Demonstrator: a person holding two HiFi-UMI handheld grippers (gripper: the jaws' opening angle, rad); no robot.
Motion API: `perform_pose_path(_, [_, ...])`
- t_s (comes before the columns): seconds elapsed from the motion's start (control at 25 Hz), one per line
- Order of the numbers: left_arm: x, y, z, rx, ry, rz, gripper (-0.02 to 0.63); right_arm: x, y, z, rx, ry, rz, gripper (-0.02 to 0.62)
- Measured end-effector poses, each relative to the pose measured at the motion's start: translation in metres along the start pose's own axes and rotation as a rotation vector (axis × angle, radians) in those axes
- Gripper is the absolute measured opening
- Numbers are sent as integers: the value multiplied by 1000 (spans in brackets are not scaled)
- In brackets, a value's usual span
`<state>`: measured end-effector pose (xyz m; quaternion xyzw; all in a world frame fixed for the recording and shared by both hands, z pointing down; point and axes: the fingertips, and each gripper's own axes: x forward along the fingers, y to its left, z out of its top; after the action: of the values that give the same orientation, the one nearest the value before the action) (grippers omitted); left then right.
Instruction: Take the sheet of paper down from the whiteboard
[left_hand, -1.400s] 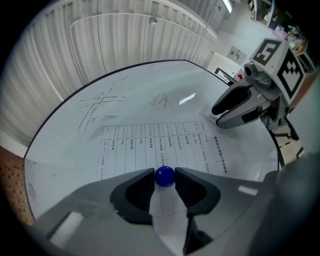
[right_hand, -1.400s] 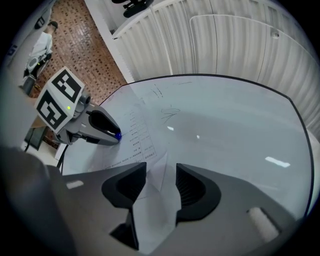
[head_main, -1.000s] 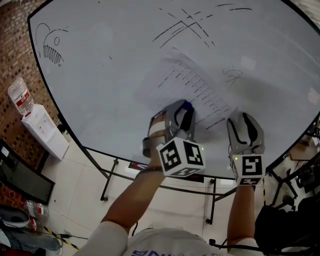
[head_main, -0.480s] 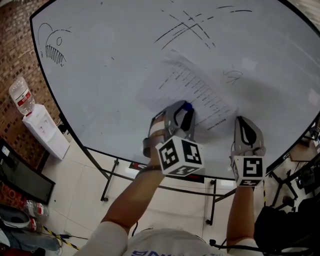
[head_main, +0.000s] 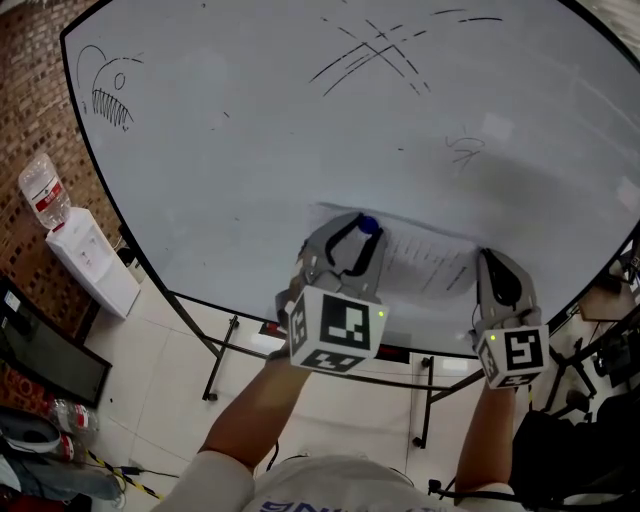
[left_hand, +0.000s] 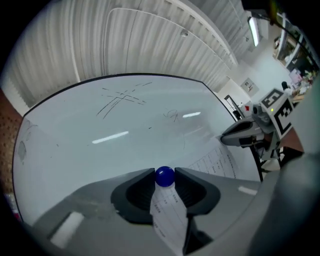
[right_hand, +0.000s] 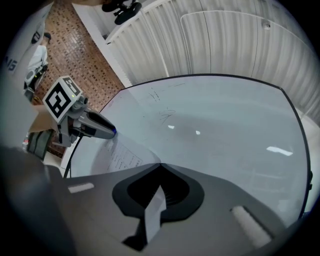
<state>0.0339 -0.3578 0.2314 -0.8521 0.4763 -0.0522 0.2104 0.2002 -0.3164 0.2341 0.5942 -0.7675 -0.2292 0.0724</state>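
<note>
The sheet of paper hangs off the whiteboard, stretched between my two grippers near the board's lower edge. My left gripper is shut on a blue ball magnet, and the left gripper view shows the magnet pinched at the fingertips with the paper's corner caught below it. My right gripper is shut on the sheet's other edge. In the right gripper view a strip of paper sits between the shut jaws, and the printed sheet runs toward the left gripper.
Marker scribbles remain on the board: a fish sketch and crossed lines. A white water dispenser with a bottle stands at the left by a brick wall. The board's stand legs are below, and a dark bag lies at lower right.
The right gripper went from open to shut on the paper's edge. The sheet left the board's face and now hangs lower between both grippers, which pulled back toward me.
</note>
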Motion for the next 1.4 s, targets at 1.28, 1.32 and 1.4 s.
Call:
perform_pose_path(1.28, [-88,-2,-120,-331,158,28,135,-102,-10,-114,345,110,-13,6])
perform_pose_path(1.32, [-88,-3,-119,-335,157,29,133,-103,-10,-115,346,111,-13,6])
perform_pose_path(1.4, [-87,-5,-119,-342,160,27,133,-103,-10,-115,347,113,-11,6])
